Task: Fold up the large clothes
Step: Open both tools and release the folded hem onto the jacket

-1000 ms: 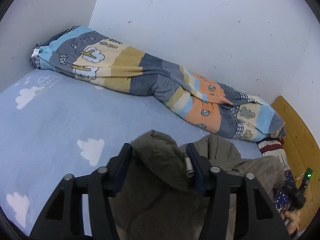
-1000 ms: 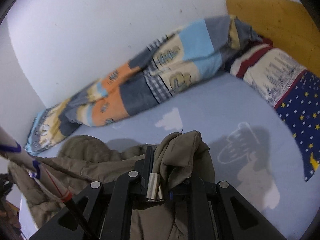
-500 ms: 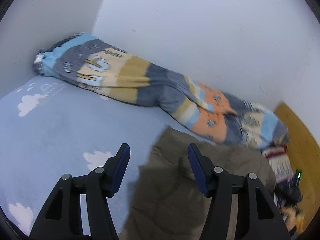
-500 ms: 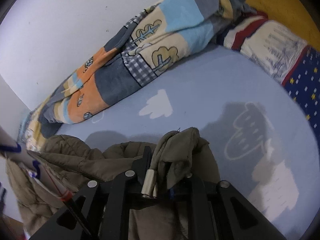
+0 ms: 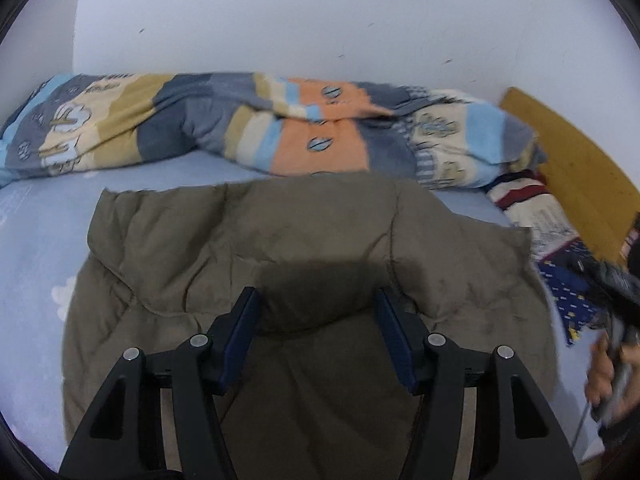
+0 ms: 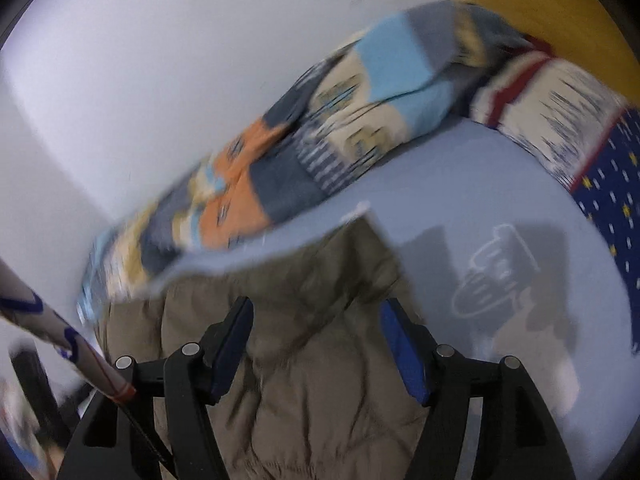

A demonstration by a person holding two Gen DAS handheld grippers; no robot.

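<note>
Both grippers, left gripper [image 5: 316, 336] and right gripper [image 6: 316, 344], hover with fingers apart above the soft, bulky olive-brown padded jacket [image 5: 304, 240]; its upper-frame hem corners look easiest to pinch.

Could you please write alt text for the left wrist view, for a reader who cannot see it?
An olive padded jacket lies spread on a light blue bed sheet, with the left hand-held gripper open above it, holding nothing. A rolled patchwork quilt lies along the white wall behind.
</note>
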